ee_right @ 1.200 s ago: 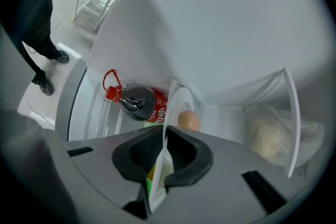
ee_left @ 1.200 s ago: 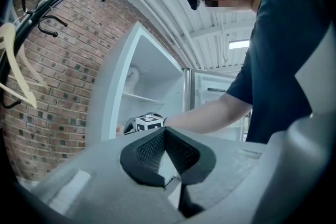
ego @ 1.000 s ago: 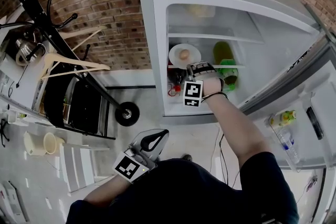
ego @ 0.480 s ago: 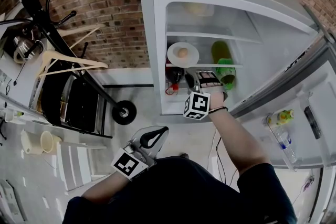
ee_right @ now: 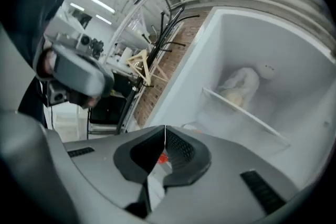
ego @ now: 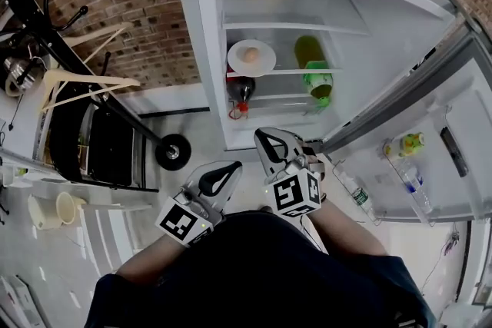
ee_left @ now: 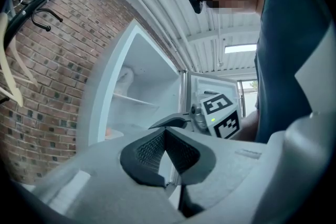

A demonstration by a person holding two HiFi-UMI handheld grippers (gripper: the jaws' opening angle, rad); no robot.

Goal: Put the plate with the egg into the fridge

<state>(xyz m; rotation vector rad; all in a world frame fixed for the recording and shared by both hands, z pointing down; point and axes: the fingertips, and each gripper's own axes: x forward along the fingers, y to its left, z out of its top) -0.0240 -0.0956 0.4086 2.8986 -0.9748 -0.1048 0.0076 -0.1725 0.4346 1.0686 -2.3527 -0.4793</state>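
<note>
The white plate (ego: 251, 57) with the egg (ego: 250, 54) lies on the middle shelf of the open fridge (ego: 201, 27), at its left side. My right gripper (ego: 267, 140) hangs below the fridge opening, well clear of the plate, shut with nothing between its jaws; its tips meet in the right gripper view (ee_right: 164, 127). My left gripper (ego: 221, 179) is beside it, lower left, close to my body, also shut and empty (ee_left: 165, 130).
A dark bottle (ego: 241, 89) stands under the plate's shelf. A green bottle (ego: 310, 54) and a green-capped one (ego: 318, 86) sit at the shelf's right. The fridge door (ego: 430, 157) stands open at right with bottles in its rack. A black coat rack (ego: 46, 19) with hangers stands left.
My right gripper has drawn back out of the fridge and down toward my body. The plate with the egg stays on the shelf. The left gripper has hardly moved.
</note>
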